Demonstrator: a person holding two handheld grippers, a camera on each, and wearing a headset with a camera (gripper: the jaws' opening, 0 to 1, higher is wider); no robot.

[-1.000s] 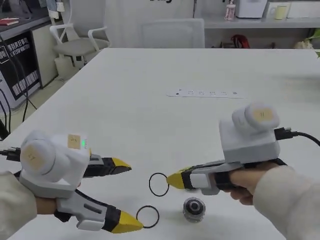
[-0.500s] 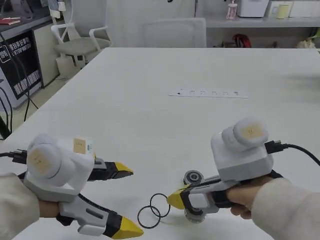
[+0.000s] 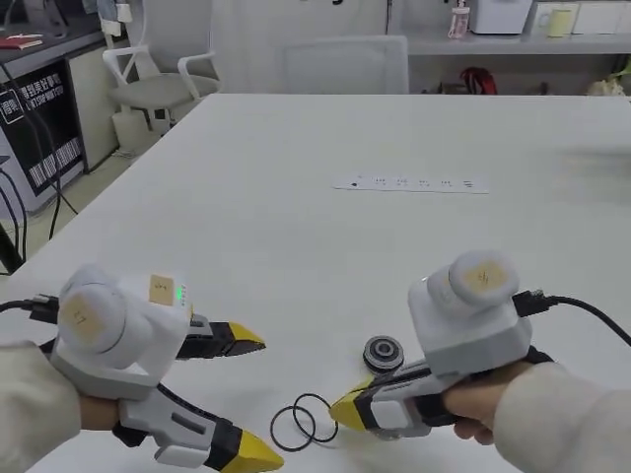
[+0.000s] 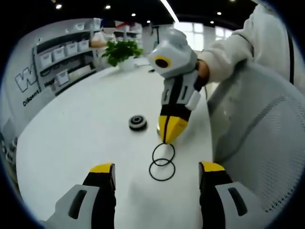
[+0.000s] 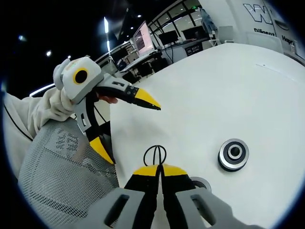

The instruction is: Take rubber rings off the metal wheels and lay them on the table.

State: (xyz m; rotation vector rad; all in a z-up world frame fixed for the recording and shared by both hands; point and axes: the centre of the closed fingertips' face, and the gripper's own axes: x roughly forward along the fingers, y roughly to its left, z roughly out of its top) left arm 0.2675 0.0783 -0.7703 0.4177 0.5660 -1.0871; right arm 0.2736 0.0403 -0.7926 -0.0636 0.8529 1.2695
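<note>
Two thin black rubber rings (image 3: 306,422) overlap on the white table (image 3: 296,227). They lie just ahead of my right gripper (image 3: 345,412), whose jaws are shut with the nearer ring (image 5: 155,154) pinched at the tips. A bare metal wheel (image 3: 383,352) sits flat behind that gripper. In the right gripper view this wheel (image 5: 233,153) lies to the right, and a second wheel (image 5: 200,182) peeks out beside the jaws. My left gripper (image 3: 246,397) hovers open to the left of the rings. The rings (image 4: 162,162) lie in front of its spread jaws, with the wheel (image 4: 137,122) beyond.
A white power strip (image 3: 409,183) lies mid-table, farther back. Chairs (image 3: 345,64) stand beyond the far edge and at the back left. The table's left edge runs close to my left hand. A mesh chair back (image 5: 62,167) is near my body.
My right gripper has carried its ring toward me and to the left, bringing it over the ring lying by the left gripper. The left gripper has stayed open and hardly moved.
</note>
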